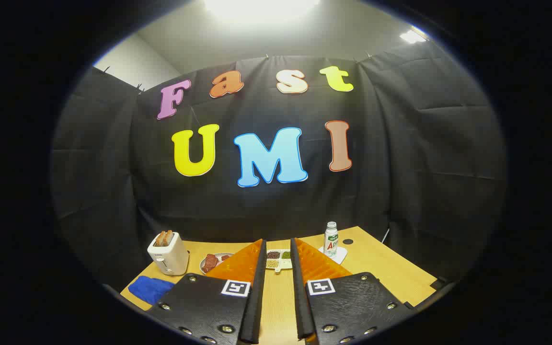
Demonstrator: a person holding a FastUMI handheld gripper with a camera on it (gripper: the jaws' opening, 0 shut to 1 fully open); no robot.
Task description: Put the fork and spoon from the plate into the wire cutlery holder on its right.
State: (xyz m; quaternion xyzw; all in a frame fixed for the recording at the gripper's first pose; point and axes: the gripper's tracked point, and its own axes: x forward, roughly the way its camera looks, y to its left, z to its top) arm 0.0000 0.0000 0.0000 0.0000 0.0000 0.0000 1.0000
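My gripper [278, 241] is held high above the near side of a wooden table [381, 268], pointing level at the back wall. Its two fingers stand apart, open, with nothing between them. Beyond the left finger lies a small plate [203, 264] holding reddish-brown food pieces, and the finger hides part of it. Just ahead, in the gap between the fingers, sits a white divided dish [278, 259] with beans of different colours in its compartments.
A white toaster [168, 254] with bread slices in it stands at the table's left. A blue cloth [150, 289] lies near the left front corner. A small bottle [331, 238] stands on a white coaster [339, 255] beyond the right finger.
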